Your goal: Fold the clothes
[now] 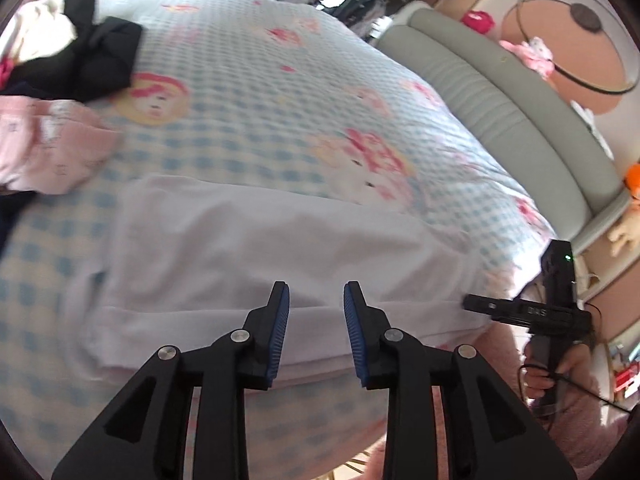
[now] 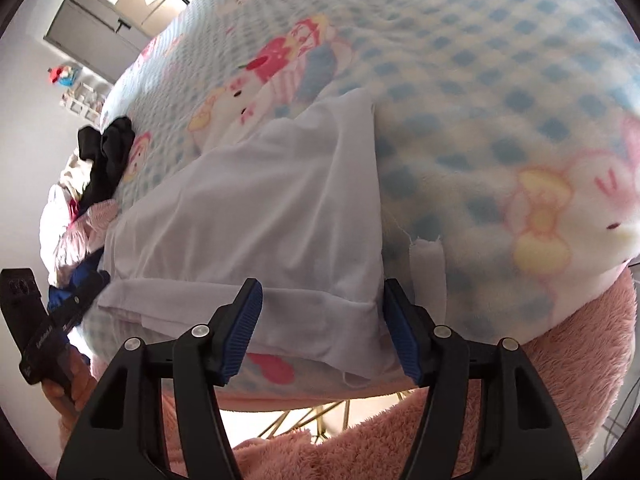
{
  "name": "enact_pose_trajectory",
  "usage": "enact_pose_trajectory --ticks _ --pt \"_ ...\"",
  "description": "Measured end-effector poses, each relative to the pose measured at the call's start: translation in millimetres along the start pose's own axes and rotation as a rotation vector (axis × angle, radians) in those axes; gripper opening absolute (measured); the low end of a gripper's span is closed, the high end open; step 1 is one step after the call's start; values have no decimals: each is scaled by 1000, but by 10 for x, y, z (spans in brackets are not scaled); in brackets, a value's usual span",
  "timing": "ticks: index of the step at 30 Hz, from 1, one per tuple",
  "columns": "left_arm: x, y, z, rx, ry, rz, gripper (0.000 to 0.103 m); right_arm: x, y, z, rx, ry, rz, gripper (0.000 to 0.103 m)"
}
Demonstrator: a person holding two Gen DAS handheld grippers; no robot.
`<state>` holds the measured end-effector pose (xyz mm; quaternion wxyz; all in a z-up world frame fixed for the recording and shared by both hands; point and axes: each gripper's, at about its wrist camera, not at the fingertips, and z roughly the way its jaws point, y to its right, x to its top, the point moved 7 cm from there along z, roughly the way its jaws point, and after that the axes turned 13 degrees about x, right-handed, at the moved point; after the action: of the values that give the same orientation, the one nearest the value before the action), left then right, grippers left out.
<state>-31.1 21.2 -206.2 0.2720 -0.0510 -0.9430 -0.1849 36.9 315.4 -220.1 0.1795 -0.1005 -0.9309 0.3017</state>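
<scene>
A white garment (image 1: 256, 248) lies spread flat on the blue checked bed cover (image 1: 248, 80), its near hem folded over at the bed's front edge. My left gripper (image 1: 316, 292) is open and empty, its jaws just above that near hem. My right gripper (image 2: 322, 288) is open and empty, its jaws astride the near right corner of the same white garment (image 2: 260, 208). The right gripper also shows in the left wrist view (image 1: 520, 308), at the garment's right end. The left gripper shows in the right wrist view (image 2: 44, 332) at the left.
A pile of other clothes lies at the far left of the bed: a black piece (image 1: 92, 60), a pink piece (image 1: 44, 144) and a cream piece (image 1: 36, 36). A grey padded headboard (image 1: 520, 120) runs along the right. Pink fluffy fabric (image 2: 400, 440) is below the bed edge.
</scene>
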Motion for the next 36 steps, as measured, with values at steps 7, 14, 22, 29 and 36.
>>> enact_pose_trajectory --ticks 7,14,22,29,36 --pt "37 769 281 -60 -47 89 28 27 189 1 -13 36 45 67" --pt "-233 867 657 72 -137 157 30 0 163 72 74 45 49 72" --pt "-57 1065 189 -126 -20 120 30 -53 -4 -17 187 75 9 38" --pt "-17 1263 206 -206 -92 87 35 -63 -409 -237 262 140 -96 35" --pt "120 1210 96 -333 -106 -39 51 -17 -681 -202 367 127 -174 32"
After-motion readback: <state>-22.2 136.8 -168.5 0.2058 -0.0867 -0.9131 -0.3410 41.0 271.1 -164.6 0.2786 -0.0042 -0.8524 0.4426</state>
